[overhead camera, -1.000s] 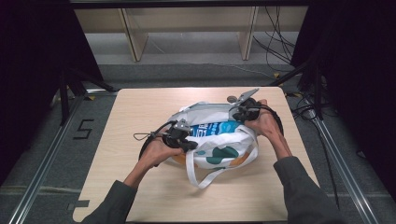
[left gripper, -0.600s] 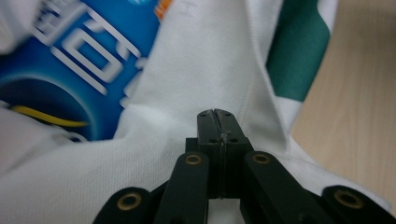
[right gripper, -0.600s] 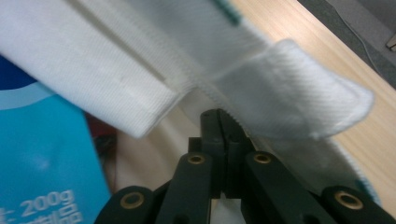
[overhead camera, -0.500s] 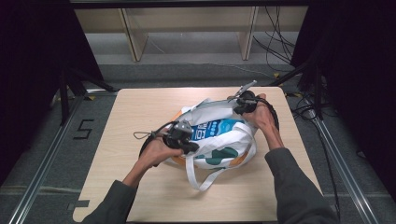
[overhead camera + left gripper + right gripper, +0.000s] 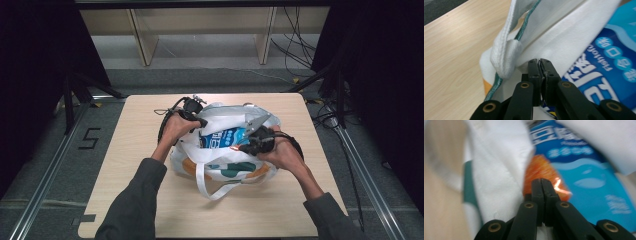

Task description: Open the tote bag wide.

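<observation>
- Sitting mid-worktop (image 5: pixel 140 165), a white tote bag (image 5: pixel 225 167) with green and orange print lies open, its strap looping toward the person.
- A blue packet (image 5: pixel 222 139) shows inside the bag's mouth, with an orange patch (image 5: pixel 541 173) beside it.
- Left gripper (image 5: pixel 540 61): jaws together, clamped on the bag's white rim fabric next to the strap (image 5: pixel 504 53).
- Right gripper (image 5: pixel 541 181): jaws together at the opposite rim; the blurred view suggests they pinch cloth, though I cannot tell.
</observation>
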Available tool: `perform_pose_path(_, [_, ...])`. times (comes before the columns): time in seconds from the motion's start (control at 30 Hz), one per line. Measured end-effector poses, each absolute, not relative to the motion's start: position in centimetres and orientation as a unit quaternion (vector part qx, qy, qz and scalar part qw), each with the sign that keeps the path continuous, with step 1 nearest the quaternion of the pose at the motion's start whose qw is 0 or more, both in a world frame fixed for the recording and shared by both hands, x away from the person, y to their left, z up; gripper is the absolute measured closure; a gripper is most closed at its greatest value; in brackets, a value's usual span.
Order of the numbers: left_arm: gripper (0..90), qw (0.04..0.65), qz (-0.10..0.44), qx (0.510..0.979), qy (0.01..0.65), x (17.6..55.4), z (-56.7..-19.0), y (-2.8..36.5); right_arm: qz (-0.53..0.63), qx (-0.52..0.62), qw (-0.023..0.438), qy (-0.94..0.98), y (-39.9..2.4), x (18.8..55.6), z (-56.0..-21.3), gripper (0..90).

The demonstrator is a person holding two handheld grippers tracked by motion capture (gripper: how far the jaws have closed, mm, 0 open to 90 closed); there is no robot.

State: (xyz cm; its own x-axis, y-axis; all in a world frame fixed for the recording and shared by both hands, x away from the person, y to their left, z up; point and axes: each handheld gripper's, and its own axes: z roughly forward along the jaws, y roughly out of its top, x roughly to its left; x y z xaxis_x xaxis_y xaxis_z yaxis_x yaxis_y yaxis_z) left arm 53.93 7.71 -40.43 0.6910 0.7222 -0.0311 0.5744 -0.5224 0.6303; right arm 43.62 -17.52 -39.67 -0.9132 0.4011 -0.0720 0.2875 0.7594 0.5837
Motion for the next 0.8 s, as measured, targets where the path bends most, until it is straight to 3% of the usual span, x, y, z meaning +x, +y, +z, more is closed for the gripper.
perform_pose_path(0.23, [89.1, 0.305, 0.125, 0.86, 0.389, 55.1, -41.4, 8.4, 0.276, 0.153, 0.059, 0.947, -18.4, 41.3, -41.4, 90.0])
perform_pose_path(0.47, [87.3, 0.32, 0.117, 0.857, 0.387, 54.9, -41.1, 8.5, 0.283, 0.151, 0.062, 0.945, -18.7, 40.7, -41.9, 90.0])
perform_pose_path(0.8, [82.2, 0.402, 0.124, 0.833, 0.359, 50.8, -37.9, 10.3, 0.409, 0.2, 0.165, 0.875, -20.3, 40.9, -39.5, 88.0])
